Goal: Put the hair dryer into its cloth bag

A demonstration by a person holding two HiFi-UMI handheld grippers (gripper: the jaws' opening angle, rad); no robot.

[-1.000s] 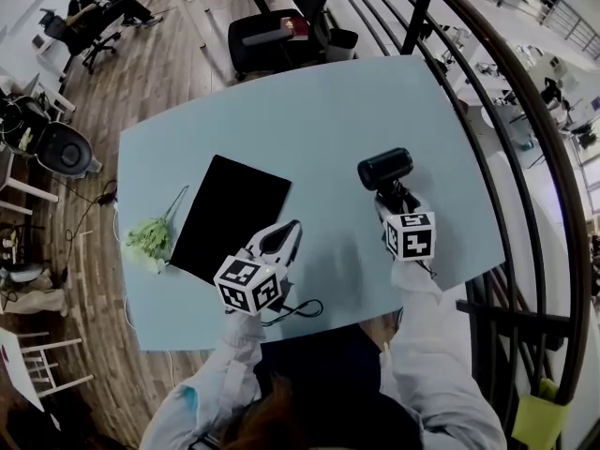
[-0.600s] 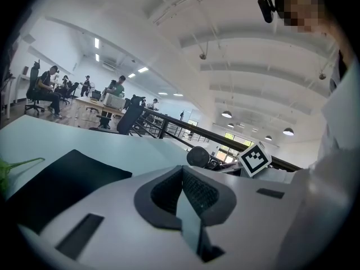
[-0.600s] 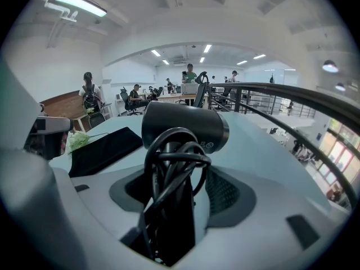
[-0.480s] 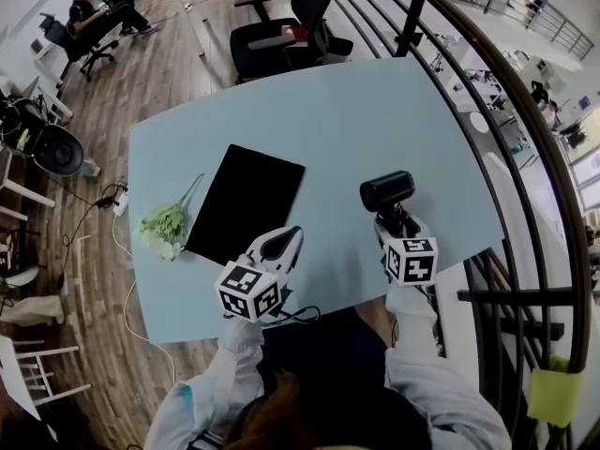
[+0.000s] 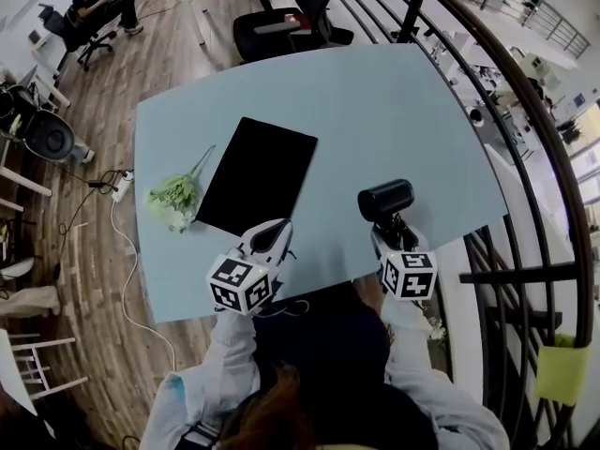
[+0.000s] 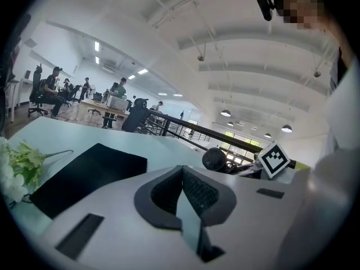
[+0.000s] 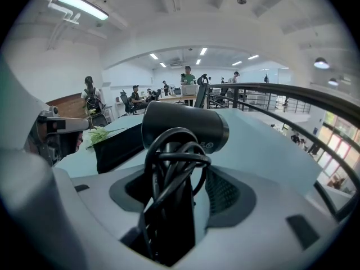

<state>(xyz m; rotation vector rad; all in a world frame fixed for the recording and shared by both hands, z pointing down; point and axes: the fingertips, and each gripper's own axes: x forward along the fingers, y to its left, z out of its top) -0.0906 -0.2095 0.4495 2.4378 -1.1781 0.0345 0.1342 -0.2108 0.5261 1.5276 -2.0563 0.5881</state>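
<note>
You're at the carrying step: the fingers of your right gripper (image 5: 384,234) grasp the dryer (image 5: 384,200) by its cord-wrapped handle, near right on the desk (image 5: 375,101). Your left gripper (image 5: 270,240) is clenched and empty, beside the flat bag (image 5: 258,174). Next, it likely must open the bag's mouth.

Looks along the left gripper (image 6: 183,173), jaws pressed together with nothing between them. Shows a flat black bag (image 6: 90,173) lying on the pale blue table (image 6: 154,144) at left, green flowers (image 6: 22,165) just beside it. Catches the round head of the hair dryer (image 6: 214,158) farther right.
</note>
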